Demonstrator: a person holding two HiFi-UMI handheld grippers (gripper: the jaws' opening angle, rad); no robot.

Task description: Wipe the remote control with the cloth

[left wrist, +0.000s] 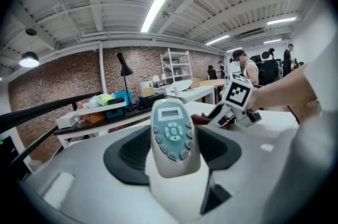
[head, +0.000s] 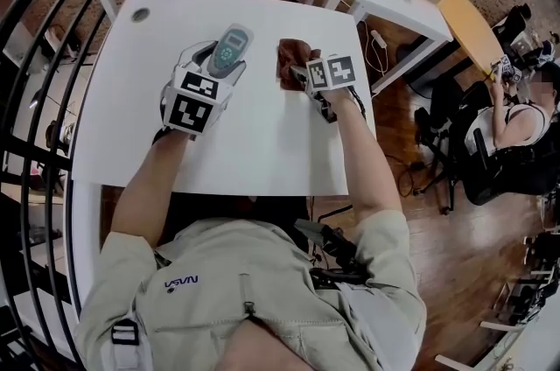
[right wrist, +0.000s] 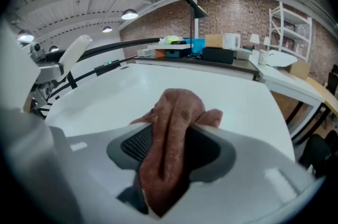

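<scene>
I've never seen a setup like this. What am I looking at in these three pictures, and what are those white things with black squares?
They are hand-held grippers; a person at the table holds one in each hand, and the marked cubes belong to them. One picture is from a head camera looking down; the other two from cameras on each gripper. The left gripper grips a remote control in its fingers. The right gripper is closing its fingers with a brown cloth between them.

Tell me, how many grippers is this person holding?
2. The left gripper holds the remote control; the right gripper is closing its jaws on the cloth between them.
</scene>
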